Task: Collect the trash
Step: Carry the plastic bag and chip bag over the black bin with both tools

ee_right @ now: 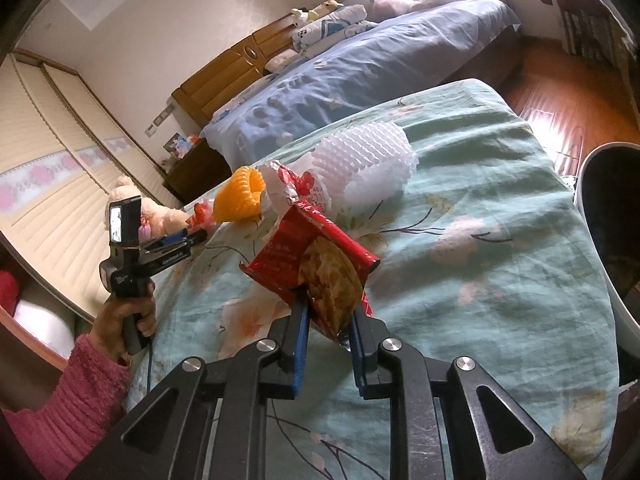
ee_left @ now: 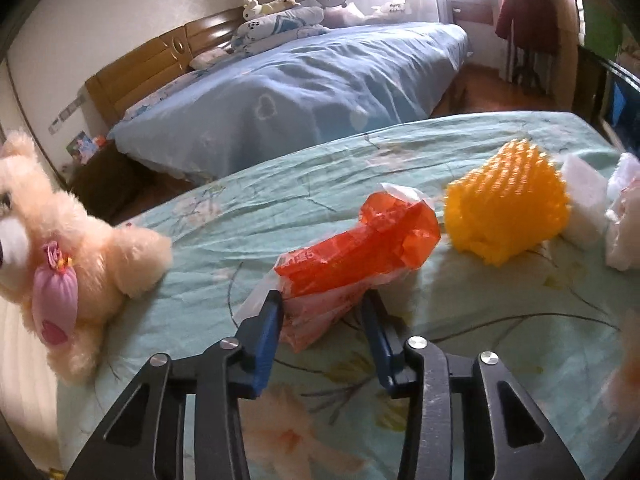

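1. The floral bed (ee_right: 480,208) is the landmark, spread with a mint flowered sheet.
2. On it, the white foam net (ee_right: 368,156) lies toward its far end.
3. The yellow foam net (ee_left: 508,204) sits just beside it, near the middle.
4. The orange plastic bag (ee_left: 360,248) lies on the bed's near part; the left gripper (ee_left: 322,300), angled downward, has its jaws partly apart and closing around the bag's end.
5. The red snack wrapper (ee_right: 320,264) is lifted above the bed, pinched by the nearly closed right gripper (ee_right: 328,312).
6. A hand (ee_right: 120,320) in a pink sleeve (ee_right: 68,404) grasps the left tool's handle at the bed's left edge.
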`<state>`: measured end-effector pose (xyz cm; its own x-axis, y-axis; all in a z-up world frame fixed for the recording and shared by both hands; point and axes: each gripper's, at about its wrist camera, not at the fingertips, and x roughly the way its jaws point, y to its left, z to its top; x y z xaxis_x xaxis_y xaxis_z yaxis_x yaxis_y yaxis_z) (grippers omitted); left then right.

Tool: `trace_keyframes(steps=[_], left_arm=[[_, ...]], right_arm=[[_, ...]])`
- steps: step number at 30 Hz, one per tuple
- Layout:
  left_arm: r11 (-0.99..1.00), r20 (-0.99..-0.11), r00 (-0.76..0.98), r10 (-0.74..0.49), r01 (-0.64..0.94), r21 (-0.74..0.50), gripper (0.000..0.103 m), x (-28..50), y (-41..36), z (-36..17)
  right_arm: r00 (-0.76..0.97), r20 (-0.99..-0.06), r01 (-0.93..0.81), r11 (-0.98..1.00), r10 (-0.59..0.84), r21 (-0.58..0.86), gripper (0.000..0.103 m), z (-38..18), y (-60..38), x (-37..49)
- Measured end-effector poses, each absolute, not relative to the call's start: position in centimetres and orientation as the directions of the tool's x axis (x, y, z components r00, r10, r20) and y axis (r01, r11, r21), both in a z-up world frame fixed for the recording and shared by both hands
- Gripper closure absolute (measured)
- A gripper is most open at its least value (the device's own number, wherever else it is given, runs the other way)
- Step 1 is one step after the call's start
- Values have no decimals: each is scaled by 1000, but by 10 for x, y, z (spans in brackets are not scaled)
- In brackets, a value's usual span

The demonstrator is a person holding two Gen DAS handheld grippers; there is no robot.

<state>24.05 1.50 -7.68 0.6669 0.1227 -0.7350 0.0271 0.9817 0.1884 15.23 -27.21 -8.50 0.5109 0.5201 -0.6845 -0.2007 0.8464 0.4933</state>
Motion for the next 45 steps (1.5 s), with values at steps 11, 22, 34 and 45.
trace_keyframes(steps=[11, 22, 34, 45], left_arm=[[999, -748, 663, -32, 31, -15, 67, 171, -11, -57], [986, -746, 645, -164, 123, -111, 67, 112, -62, -41], [955, -745, 607, -276, 258, -144, 67, 117, -142, -32], [929, -738, 596, -318, 352, -116, 67, 131, -209, -25]], right_arm=[[541, -670, -203, 852, 509, 483, 85, -78, -289, 141], [579, -655, -168, 858, 485, 486, 85, -75, -324, 124], [631, -654, -94, 877, 418, 471, 85, -70, -376, 109], [669, -663, -11, 897, 335, 442, 85, -69, -426, 100]])
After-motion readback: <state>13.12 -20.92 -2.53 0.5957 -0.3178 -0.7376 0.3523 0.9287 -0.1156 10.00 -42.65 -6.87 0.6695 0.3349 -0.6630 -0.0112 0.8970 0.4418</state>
